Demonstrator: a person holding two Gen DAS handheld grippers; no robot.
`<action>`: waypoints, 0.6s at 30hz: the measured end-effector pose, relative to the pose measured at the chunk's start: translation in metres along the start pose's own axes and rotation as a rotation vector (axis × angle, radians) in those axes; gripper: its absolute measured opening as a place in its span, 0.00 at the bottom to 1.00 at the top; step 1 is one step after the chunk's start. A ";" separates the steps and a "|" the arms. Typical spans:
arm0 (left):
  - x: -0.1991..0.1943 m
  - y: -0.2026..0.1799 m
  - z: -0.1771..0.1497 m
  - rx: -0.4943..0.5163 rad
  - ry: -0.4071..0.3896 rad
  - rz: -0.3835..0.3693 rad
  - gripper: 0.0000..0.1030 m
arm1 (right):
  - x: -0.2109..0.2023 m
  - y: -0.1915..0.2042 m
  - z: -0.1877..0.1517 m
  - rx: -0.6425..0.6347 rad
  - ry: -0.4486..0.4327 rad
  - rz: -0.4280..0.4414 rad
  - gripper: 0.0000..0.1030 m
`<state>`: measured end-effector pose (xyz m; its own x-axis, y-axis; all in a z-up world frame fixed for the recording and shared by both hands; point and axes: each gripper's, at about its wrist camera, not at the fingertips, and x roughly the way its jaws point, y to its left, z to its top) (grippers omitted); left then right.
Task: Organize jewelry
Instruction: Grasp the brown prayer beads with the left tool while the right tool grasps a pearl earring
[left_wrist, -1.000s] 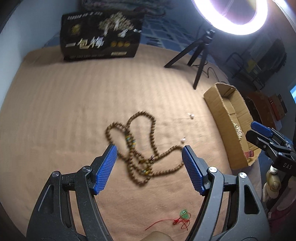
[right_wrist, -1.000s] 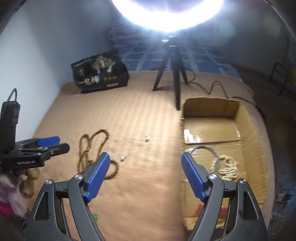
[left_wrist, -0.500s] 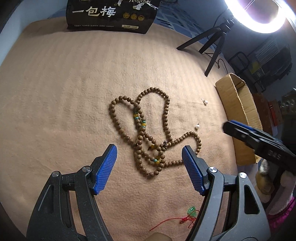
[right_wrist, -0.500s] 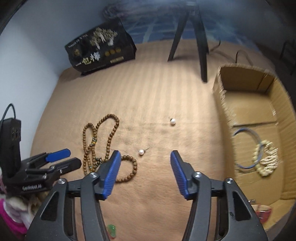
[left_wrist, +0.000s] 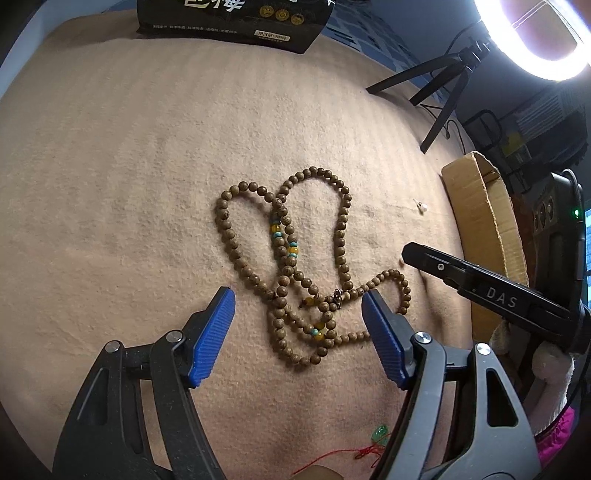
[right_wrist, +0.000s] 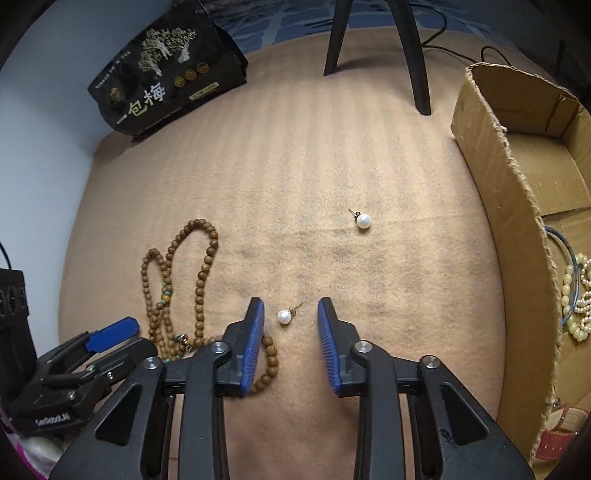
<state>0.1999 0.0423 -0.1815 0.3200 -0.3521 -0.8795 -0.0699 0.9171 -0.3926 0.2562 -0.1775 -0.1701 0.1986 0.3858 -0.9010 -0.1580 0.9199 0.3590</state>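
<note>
Right tongs (right_wrist: 291, 321) open, straddling near pearl earring (right_wrist: 283, 316), visible only in right view. Left tongs (left_wrist: 298, 314) open over bead necklace (left_wrist: 295, 258); green pendant (left_wrist: 379, 432) only there.

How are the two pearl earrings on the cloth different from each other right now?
The near earring lies between the open right claw fingers; the far earring lies farther out, toward the cardboard box. The near earring's post points upper right, the far earring's upper left. Both are white pearl studs resting free.

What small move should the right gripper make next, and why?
Probably close the right gripper on the near pearl earring: it lies on the cloth between the open blue fingers, untouched. The cardboard box waits to the right.
</note>
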 end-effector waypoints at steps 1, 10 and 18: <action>0.001 0.000 0.001 0.001 0.000 0.002 0.71 | 0.002 0.001 0.001 -0.007 0.000 -0.005 0.23; 0.014 -0.008 0.007 -0.006 0.005 0.009 0.71 | 0.012 0.016 0.000 -0.094 -0.004 -0.096 0.10; 0.029 -0.024 0.013 0.002 -0.008 0.077 0.71 | 0.009 0.010 -0.002 -0.096 -0.019 -0.117 0.06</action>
<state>0.2230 0.0129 -0.1945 0.3217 -0.2793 -0.9047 -0.0930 0.9416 -0.3238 0.2541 -0.1655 -0.1749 0.2391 0.2788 -0.9301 -0.2245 0.9478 0.2264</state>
